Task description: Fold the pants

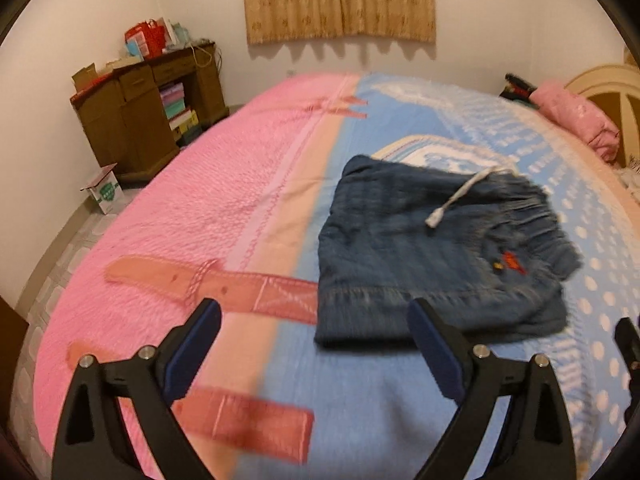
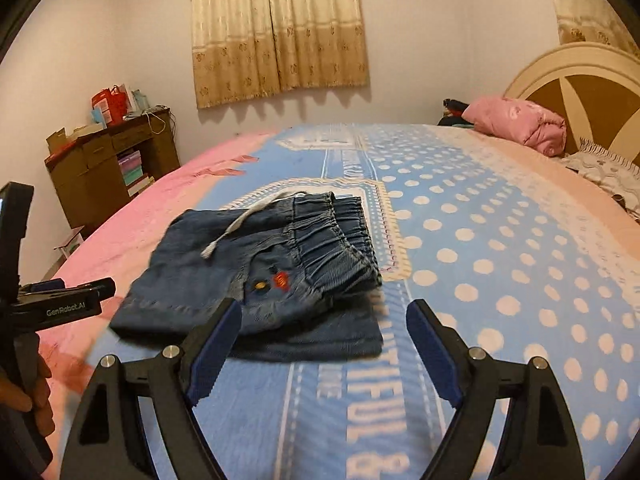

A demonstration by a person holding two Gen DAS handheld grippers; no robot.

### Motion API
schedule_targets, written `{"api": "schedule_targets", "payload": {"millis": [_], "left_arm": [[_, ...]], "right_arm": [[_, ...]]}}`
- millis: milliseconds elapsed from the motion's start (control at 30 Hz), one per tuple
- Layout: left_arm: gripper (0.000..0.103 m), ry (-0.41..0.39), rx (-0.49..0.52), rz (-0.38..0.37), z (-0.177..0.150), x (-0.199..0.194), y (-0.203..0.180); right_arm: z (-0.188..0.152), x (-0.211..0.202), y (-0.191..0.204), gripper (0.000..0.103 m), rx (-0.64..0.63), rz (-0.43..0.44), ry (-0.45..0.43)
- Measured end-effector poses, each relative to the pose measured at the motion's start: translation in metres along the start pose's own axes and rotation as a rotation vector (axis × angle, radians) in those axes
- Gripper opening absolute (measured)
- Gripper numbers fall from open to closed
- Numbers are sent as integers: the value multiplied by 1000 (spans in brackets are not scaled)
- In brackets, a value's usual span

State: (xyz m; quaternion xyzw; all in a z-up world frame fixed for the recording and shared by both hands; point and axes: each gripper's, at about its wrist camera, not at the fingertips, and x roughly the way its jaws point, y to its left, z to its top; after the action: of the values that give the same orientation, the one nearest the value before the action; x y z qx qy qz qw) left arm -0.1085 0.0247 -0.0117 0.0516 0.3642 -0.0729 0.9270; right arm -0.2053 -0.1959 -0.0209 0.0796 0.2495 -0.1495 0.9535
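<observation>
Blue denim pants (image 1: 436,248) lie folded in a compact stack on the bed, with a white drawstring (image 1: 460,196) across the top and a small red and yellow patch. They also show in the right wrist view (image 2: 264,276), elastic waistband to the right. My left gripper (image 1: 314,320) is open and empty, above the bed just short of the stack's near edge. My right gripper (image 2: 324,320) is open and empty, its fingers straddling the stack's near right corner from above. The left gripper also shows at the left edge of the right wrist view (image 2: 80,292).
The bed cover (image 1: 200,208) is pink on the left and blue with white dots on the right. A pink bundle (image 2: 520,124) lies by the headboard (image 2: 580,88). A brown cabinet (image 1: 148,112) and a small box (image 1: 106,190) stand beyond the bed's left side.
</observation>
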Motion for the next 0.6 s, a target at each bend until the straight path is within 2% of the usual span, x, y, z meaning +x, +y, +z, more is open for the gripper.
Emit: {"api": "schedule_targets", "payload": {"millis": [100, 200, 600], "left_arm": [[96, -40, -25, -29, -6, -34, 5], [96, -52, -24, -43, -8, -58, 3], [99, -129, -8, -65, -21, -165, 13]], "right_arm": [[-2, -24, 2, 85, 23, 15, -14], [2, -49, 9, 85, -10, 17, -31], [21, -148, 27, 86, -12, 37, -117]]}}
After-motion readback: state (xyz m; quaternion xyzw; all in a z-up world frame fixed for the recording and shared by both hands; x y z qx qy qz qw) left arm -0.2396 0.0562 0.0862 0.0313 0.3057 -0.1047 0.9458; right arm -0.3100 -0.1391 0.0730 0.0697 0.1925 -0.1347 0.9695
